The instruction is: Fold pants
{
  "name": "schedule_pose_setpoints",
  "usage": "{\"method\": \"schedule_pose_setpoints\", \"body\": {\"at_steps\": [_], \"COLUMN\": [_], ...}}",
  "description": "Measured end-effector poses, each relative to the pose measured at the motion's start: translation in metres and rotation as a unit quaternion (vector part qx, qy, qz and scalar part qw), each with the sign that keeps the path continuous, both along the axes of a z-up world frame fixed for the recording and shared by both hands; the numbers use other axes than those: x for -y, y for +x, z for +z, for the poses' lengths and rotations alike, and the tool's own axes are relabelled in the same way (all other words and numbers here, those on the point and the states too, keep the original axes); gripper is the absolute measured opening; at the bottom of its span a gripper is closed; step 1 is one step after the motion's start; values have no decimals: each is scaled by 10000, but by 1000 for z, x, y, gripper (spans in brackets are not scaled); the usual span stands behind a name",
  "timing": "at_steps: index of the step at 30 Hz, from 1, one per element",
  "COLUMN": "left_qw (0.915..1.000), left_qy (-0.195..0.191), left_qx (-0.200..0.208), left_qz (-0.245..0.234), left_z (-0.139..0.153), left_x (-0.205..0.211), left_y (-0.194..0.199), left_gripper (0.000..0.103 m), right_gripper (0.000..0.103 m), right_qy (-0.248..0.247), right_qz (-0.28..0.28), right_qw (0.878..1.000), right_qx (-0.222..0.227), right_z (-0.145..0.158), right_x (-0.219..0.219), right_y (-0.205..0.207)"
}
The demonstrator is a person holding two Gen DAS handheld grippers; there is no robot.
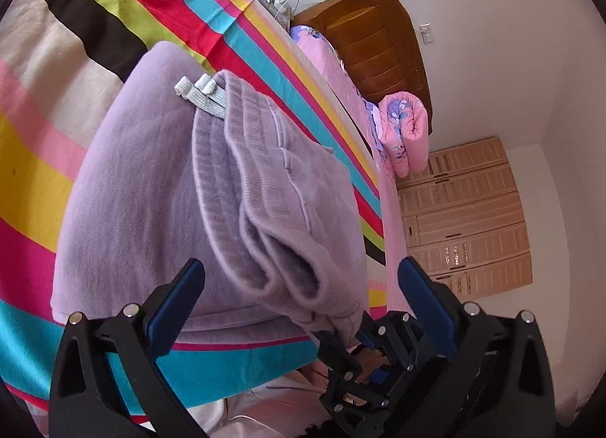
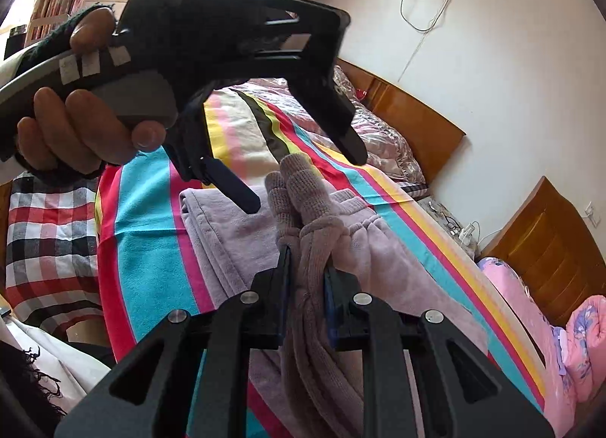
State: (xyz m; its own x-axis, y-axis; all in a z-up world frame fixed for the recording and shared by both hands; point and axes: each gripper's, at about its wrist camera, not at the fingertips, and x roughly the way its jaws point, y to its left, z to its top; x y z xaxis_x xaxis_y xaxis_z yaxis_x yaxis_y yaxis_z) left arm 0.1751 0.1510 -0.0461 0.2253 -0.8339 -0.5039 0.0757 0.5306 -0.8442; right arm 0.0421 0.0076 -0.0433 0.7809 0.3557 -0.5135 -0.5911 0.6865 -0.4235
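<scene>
Left wrist view: lilac sweatpants [image 1: 159, 180] lie on the striped bedsheet [image 1: 45, 180], already doubled, the top layer lifted at its near edge, likely for the next fold. Left hand-held gripper [image 1: 303, 282] is spread wide, holding nothing, tilted down over the near edge of the bed. Right hand-held gripper [image 1: 342, 328] pinches the ribbed cuffs [image 1: 303, 286] low right.

Right wrist view: right hand-held gripper [image 2: 307, 267] is clamped on the bunched cuffs [image 2: 303, 203], raised off the bed. Left one [image 2: 308, 184] hovers above, jaws apart, person's hand [image 2: 75, 127] wrapping the handle.

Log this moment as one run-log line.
stage: mid-fold | right tongs: shut on pants cuffs, lifted | left tongs: open, above pants | pants: partly folded on striped blanket
</scene>
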Motion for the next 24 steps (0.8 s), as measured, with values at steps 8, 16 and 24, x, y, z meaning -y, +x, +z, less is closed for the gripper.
{"method": "schedule_pose_setpoints", "body": {"at_steps": [8,16,24], "left_qw": [9956,9976,9953], "left_qy": [904,675,932], "left_qx": [-108,50,183], "left_qz": [-224,-150,-196], "left_z": [-29,-43,-31], "left_x": [58,47,65], "left_y": [32,28,37], "left_gripper": [39,31,31], "right_gripper": [45,79,78], "right_qy": [15,2583,2033], "right_qz": [134,-667,-2326], "right_qw": [9985,9585,9388], "right_qx": [-529,-1006,-1522], "right_z": [-9,33,-36], "right_x": [3,162,211], "right_y": [6,-31,-52]}}
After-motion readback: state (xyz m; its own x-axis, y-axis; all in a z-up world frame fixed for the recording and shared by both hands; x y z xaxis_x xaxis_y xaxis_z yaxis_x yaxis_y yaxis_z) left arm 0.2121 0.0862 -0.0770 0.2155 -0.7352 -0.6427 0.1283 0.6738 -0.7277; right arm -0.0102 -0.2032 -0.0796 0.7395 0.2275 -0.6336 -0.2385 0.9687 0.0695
